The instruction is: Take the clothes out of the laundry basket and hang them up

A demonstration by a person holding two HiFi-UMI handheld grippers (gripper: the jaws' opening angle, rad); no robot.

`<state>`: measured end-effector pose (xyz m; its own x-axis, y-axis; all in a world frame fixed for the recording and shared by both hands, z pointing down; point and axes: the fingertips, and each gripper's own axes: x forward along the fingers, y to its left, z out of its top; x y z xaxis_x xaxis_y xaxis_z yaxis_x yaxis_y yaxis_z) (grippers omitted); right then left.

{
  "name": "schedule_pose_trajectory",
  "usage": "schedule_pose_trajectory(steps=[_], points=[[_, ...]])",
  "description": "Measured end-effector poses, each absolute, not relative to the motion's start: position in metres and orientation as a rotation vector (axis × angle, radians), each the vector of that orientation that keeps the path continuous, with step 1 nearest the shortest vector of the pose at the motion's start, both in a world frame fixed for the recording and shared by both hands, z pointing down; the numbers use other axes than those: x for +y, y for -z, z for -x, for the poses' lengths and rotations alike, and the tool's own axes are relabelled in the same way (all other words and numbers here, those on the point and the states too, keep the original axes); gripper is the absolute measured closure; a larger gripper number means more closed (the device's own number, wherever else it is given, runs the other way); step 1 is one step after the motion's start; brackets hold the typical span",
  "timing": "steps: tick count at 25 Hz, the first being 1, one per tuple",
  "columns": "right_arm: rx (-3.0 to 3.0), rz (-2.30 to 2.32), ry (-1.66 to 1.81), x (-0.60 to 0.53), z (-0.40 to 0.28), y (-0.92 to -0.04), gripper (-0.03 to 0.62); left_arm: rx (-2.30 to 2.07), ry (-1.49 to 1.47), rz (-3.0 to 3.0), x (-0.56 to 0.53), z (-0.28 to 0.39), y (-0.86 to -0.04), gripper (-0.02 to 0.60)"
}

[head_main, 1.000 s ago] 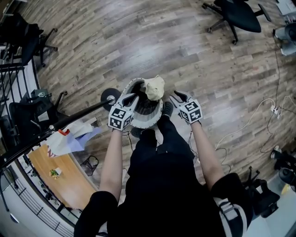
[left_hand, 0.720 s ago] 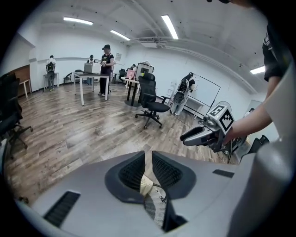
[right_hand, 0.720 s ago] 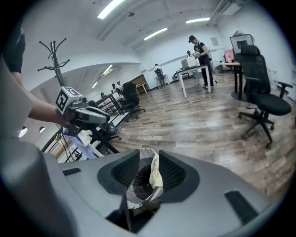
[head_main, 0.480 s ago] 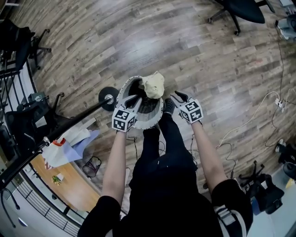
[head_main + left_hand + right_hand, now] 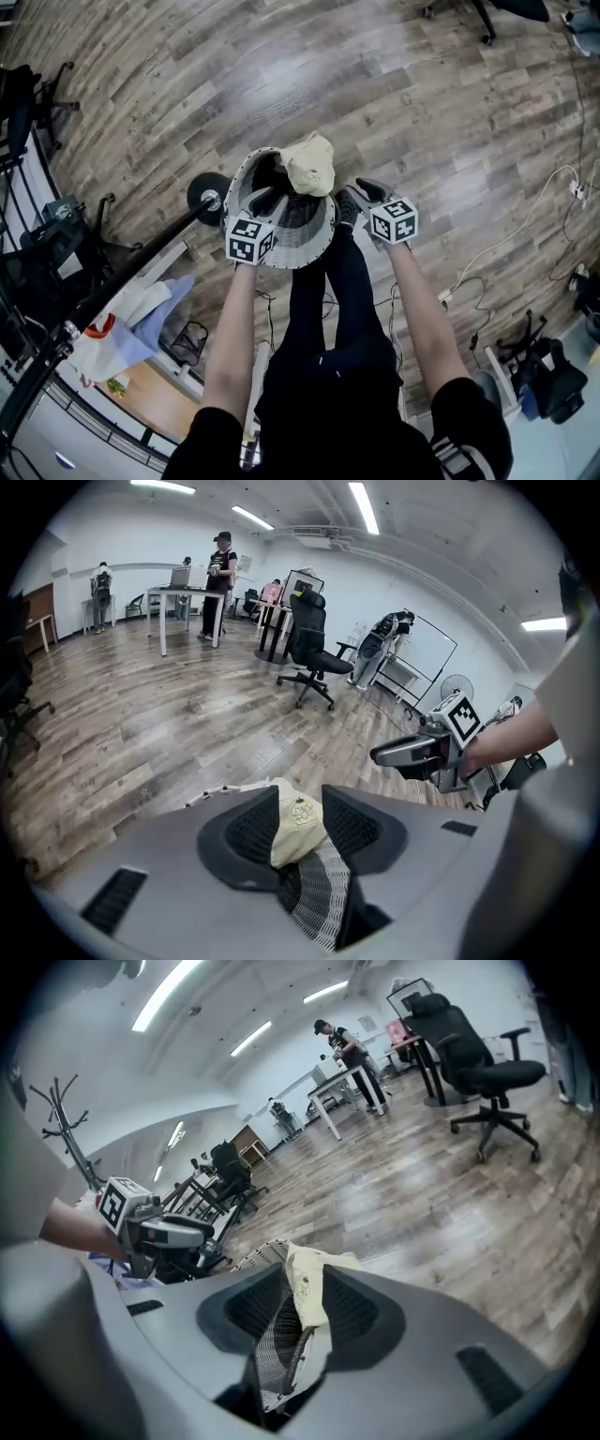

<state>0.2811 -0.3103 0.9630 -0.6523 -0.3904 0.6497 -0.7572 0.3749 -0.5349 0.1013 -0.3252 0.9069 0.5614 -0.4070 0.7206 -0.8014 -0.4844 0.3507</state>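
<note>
The cream garment (image 5: 309, 165) drapes over the far rim of the laundry basket (image 5: 281, 255) on the floor; the left gripper (image 5: 263, 200), jaws just opening, hangs empty over the basket; the right gripper (image 5: 359, 191) gapes empty beside the basket.

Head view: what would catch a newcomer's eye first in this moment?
The round white laundry basket stands on the wood floor at centre, a pale yellow garment draped over its far rim. The left gripper and right gripper sit at its edges, jaws apart and holding nothing; the left's jaws have just been opening. At lower left, a black rail carries white and blue cloth.
</note>
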Motion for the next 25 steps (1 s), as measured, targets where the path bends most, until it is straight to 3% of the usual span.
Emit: schedule_pose_trajectory(steps=[14, 23, 25], points=[[-2.148, -0.988, -1.159, -0.292, -0.276, -1.103, 0.438, -0.92, -0.799, -2.153, -0.34, -0.097, -1.035, 0.4], [-2.15, -0.882, -1.027, -0.301, -0.259, -1.17, 0.398, -0.864, -0.783, -2.126, -0.348, -0.102, -1.102, 0.38], [-2.187, -0.845, -1.024, -0.306, -0.251, -1.172, 0.418, -0.846, -0.773, -2.124, -0.35, -0.105, -1.11, 0.38]])
